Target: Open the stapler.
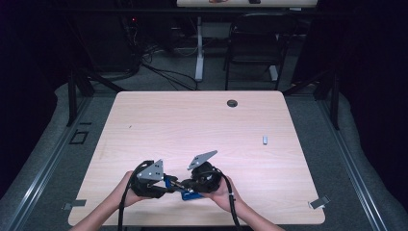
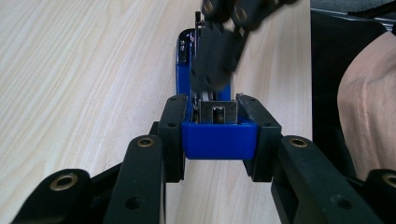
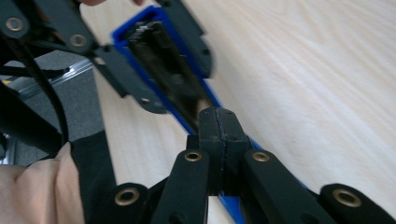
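Gripping the blue stapler (image 2: 219, 135) by its end, left claw (image 2: 219, 122); right claw (image 3: 219, 128) clenched empty above its open staple channel.

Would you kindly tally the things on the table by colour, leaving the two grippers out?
Blue: 1, the stapler clamped in the left gripper, near the shut right gripper
Grey: 1, the small block
Black: 1, the round table grommet
Total: 3

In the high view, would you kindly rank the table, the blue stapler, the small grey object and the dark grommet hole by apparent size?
1. Table, by far the largest.
2. Blue stapler, though partly hidden by the hand-held grippers.
3. Grommet hole and small grey object: both tiny and look alike in size, so I cannot rank them.
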Demonstrator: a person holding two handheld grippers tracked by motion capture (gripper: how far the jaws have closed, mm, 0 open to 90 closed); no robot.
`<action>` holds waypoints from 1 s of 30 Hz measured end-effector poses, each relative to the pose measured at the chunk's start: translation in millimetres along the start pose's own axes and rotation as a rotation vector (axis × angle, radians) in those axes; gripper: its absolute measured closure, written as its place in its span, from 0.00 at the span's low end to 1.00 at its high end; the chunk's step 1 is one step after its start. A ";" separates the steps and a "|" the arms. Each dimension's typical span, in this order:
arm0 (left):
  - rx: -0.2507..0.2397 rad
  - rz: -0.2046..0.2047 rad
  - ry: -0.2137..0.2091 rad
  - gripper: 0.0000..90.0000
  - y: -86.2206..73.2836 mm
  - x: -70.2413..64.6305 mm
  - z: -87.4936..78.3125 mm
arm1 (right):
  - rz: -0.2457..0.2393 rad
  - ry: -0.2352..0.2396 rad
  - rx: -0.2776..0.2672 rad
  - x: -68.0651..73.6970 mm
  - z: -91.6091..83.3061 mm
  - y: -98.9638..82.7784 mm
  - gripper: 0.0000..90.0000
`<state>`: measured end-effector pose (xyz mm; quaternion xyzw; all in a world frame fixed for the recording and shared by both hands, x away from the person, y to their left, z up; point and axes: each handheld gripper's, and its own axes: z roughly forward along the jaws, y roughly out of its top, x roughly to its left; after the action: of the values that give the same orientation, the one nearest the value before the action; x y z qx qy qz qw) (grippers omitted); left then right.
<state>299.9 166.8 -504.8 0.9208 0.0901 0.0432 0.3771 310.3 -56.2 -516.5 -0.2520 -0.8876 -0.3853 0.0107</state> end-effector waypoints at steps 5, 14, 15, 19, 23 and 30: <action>0.004 0.005 0.000 0.73 -2.0 0.1 -1.2 | 0.023 -0.067 0.055 -19.7 -8.5 -4.1 1.00; 0.037 -0.002 0.007 0.73 -8.8 -0.9 -1.1 | 0.080 -0.122 0.162 -48.6 -15.7 -24.7 1.00; 0.040 -0.002 0.006 0.73 -9.2 -1.1 -1.3 | 0.082 -0.122 0.168 -50.0 -16.7 -25.1 1.00; 0.047 -0.011 0.006 0.74 -12.5 -1.5 -1.5 | 0.094 -0.123 0.172 -52.0 -19.0 -26.2 1.00; 0.062 -0.012 0.001 0.74 -16.7 -0.3 -1.4 | 0.104 -0.125 0.170 -53.4 -21.5 -27.9 1.00; 0.074 -0.021 -0.004 0.74 -20.8 1.2 -0.7 | 0.075 -0.114 0.212 -45.1 -20.5 -30.7 1.00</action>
<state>298.1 182.0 -518.9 0.9332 0.1006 0.0343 0.3433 332.0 -107.8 -532.6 -0.3040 -0.9126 -0.2734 0.0011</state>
